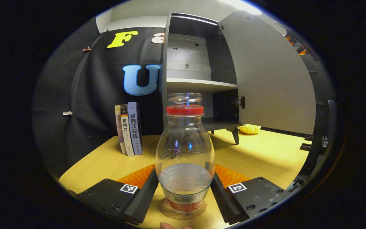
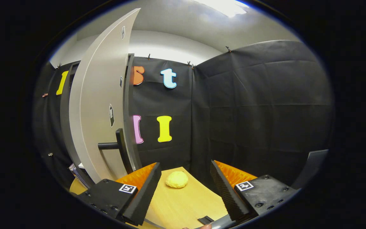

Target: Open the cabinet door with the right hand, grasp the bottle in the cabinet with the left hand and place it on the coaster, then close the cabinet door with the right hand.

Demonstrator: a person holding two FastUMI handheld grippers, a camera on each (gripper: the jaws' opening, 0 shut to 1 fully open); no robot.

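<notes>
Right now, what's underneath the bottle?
The bottle stands on a round clear coaster on the wooden table; its rim shows around the base. The coaster's middle is hidden by the bottle's reddish bottom.

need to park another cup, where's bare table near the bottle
Bare wooden table lies right of the clear plastic bottle with the red collar, between it and the open grey cabinet door. A smaller patch sits between the bottle and the upright books. It is crowded around the left gripper.

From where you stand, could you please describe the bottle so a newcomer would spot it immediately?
Find the open grey cabinet on the wooden table. Directly before it, the bottle stands between the left claw fingers. Unlike the books nearby, it is clear with a red ring.
</notes>
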